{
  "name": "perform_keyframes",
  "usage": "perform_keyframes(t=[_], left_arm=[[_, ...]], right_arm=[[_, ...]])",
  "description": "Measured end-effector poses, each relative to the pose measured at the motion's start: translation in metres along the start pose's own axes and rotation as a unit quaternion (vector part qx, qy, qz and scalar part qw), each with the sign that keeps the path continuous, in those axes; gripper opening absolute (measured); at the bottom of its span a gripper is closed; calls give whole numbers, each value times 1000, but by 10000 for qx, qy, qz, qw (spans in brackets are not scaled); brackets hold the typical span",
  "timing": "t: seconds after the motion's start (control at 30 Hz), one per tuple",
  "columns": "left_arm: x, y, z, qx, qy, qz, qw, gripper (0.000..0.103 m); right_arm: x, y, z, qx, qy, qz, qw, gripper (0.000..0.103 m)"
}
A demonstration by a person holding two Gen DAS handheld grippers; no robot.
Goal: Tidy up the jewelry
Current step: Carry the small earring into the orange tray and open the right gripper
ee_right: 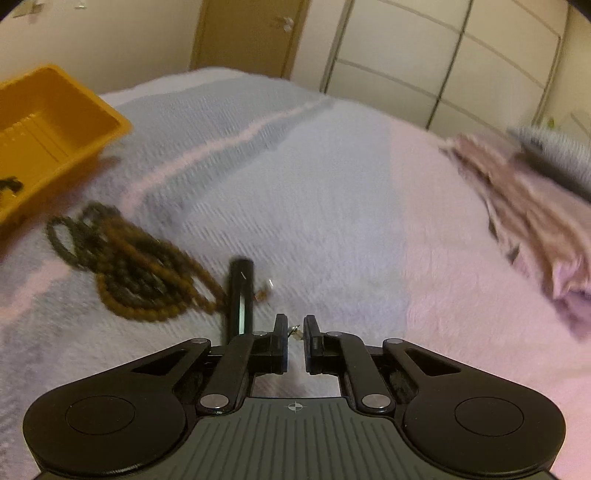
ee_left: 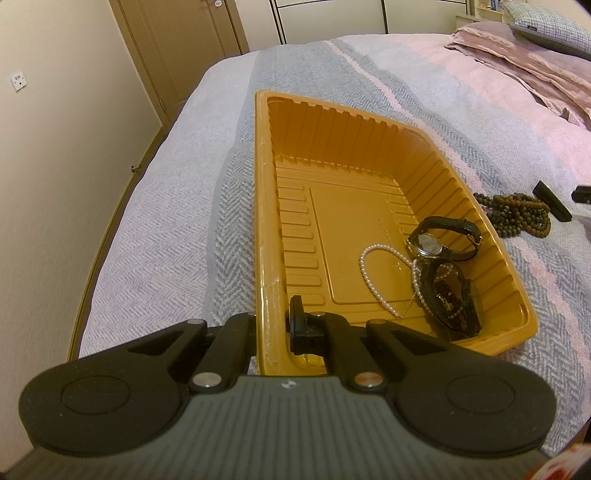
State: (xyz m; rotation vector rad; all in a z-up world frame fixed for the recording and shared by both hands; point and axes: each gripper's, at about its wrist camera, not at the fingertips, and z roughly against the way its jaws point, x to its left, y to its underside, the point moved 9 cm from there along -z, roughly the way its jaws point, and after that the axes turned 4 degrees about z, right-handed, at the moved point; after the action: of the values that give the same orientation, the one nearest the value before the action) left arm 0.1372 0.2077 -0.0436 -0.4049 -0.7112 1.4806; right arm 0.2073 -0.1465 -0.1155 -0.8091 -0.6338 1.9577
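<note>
Bed [ee_left: 166, 206], yellow tray [ee_left: 264, 236] pinched by left claw [ee_left: 273, 332] (watches inside)

A wide bed [ee_left: 155, 206] filled the room, spread with a grey-and-pink herringbone blanket [ee_right: 332, 192]. Beyond its far end stood a tan wooden door [ee_right: 251, 33] and cream wardrobe panels [ee_right: 443, 59]. Crumpled mauve bedding [ee_left: 517, 62] and a checked pillow [ee_left: 546, 22] lay on the bed.

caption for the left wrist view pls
Left gripper clamps the ribbed orange plastic tray's rim, two watches and pearls inside.
</note>
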Motion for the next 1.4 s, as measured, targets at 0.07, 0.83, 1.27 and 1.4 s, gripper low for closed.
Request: perform_keyframes(t=[0.07, 0.83, 1.27, 1.4], left_arm=[[0, 0, 0, -2, 3, 4, 10000, 2], [0, 0, 2, -29, 57, 4, 10000, 2], [0, -1, 2, -30, 61, -14, 10000, 3], [0, -1, 2, -34, 62, -12, 10000, 3]], right_arm=[[10, -13, 11, -170, -103, 87, 9998, 8], [241, -106, 78, -1183, -2805, 1379, 9425, 8], [252, -106, 76, -1132, -2880, 1359, 9412, 8], [252, -107, 77, -1130, -3018, 1264, 9382, 9]])
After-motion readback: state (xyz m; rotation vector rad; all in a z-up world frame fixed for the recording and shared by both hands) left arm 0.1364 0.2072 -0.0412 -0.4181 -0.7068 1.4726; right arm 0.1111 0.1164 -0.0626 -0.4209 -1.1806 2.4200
